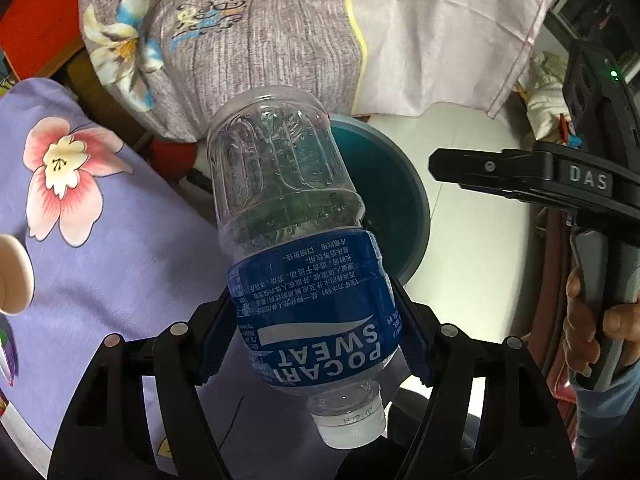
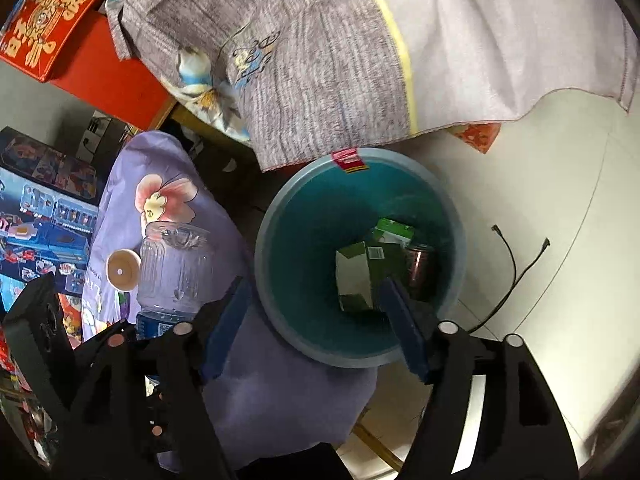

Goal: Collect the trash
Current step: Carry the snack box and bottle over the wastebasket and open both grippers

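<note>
My left gripper [image 1: 316, 312] is shut on a clear plastic bottle [image 1: 296, 240] with a blue Pocari Sweat label, cap towards the camera, held above the purple floral cloth [image 1: 100, 248] beside the teal bin [image 1: 396, 200]. The bottle also shows in the right wrist view [image 2: 172, 276], left of the bin. My right gripper [image 2: 316, 308] is open and empty above the teal bin [image 2: 304, 240], which holds a green carton [image 2: 360, 272] and a dark can [image 2: 420, 268]. The right gripper also shows in the left wrist view [image 1: 520, 176].
A grey and pink cloth [image 2: 340, 52] hangs over furniture behind the bin. A red box [image 2: 44, 24] sits far left. A black cable [image 2: 516, 276] lies on the white floor right of the bin. A round wooden piece [image 2: 122, 270] lies on the purple cloth.
</note>
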